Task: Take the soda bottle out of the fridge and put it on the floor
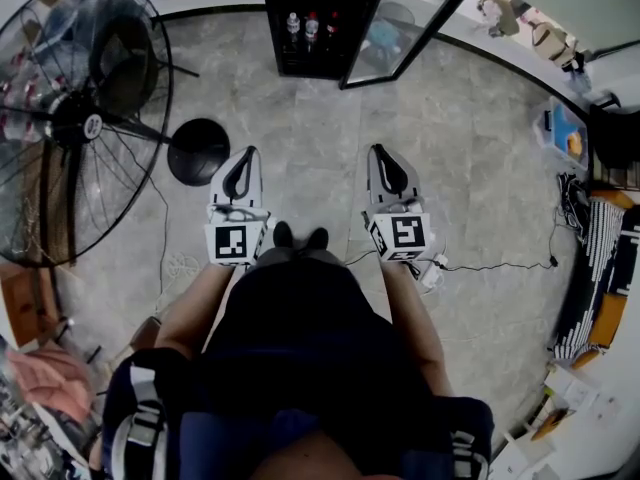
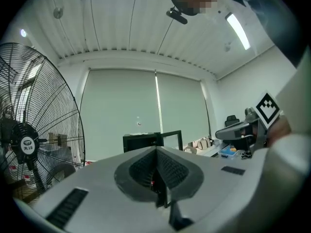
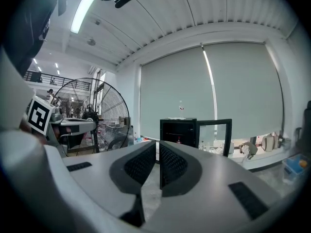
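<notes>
Grey tile floor [image 1: 470, 158]. A person stands on it with one gripper per hand, both held out ahead and pointing toward the fridge [image 1: 315, 18] at the far wall.

Fridge: black, with its glass door [image 1: 410, 23] swung open toward the right of the head view. Bottles [image 1: 310, 30] stand upright in a row on a shelf inside; which one holds soda cannot be told. The fridge is well apart from both grippers.

Left gripper [image 1: 248, 153]: jaws clenched together, nothing between them.
Right gripper [image 1: 378, 151]: jaws also closed, only a hairline slit showing, nothing held.
The grippers sit side by side, apart. In the head view the person's shoes [image 1: 300, 236] show between them.

Fan [image 1: 80, 118]: large, with a black wire cage, left of the left gripper. Its round base [image 1: 198, 151] rests on the floor, near that gripper's tip in the head view.

A thin cable [image 1: 500, 265] lies across the floor to the right.
</notes>
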Available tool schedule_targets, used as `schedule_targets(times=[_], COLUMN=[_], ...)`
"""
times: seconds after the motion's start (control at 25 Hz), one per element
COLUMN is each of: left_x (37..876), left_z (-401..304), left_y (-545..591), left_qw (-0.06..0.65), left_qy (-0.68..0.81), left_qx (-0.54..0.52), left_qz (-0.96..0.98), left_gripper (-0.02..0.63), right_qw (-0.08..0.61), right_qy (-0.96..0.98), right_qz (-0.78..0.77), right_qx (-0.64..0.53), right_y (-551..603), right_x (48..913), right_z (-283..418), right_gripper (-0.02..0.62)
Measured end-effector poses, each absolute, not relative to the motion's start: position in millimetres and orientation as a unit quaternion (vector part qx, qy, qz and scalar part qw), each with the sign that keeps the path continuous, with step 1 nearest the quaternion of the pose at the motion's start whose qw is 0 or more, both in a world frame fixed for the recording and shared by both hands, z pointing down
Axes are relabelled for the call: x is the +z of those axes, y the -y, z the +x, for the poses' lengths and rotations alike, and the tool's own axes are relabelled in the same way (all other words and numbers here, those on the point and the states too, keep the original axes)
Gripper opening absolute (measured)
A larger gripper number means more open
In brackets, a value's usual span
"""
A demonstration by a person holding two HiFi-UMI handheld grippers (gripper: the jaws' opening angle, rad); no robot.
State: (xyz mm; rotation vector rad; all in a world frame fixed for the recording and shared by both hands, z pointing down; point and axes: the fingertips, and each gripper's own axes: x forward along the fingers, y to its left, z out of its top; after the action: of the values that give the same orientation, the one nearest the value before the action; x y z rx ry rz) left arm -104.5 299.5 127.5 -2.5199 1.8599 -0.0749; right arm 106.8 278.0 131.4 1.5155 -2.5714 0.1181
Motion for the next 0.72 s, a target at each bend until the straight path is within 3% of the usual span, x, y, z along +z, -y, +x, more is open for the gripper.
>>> schedule_targets(times=[0.16,0.52,0.72], left_x=[127.2,126.5,125.2], left_z=[-104.0,-105.7,-101.7], left_y=[-300.3,-298.9,-305.1], left_qw=[0.004,0.003,0.006], left_qy=[-0.591,-0.591,-0.591], left_qx=[-0.026,-0.025,-0.030], left_qz=[-0.806,-0.806,-0.806], left_gripper=[0.025,0.025,0.025], right_qw=[0.080,0.087,0.079], right_qy=[0.861,0.869,0.879], right_qz=[0.500,0.485,0.469], right_qx=[0.041,0.046,0.041], right_y=[-278.1,-271.2,-273.3], right_x=[132.2,136.0,131.9], right_z=[104.5,100.5,100.1], right_gripper=[0.030,0.227,0.292])
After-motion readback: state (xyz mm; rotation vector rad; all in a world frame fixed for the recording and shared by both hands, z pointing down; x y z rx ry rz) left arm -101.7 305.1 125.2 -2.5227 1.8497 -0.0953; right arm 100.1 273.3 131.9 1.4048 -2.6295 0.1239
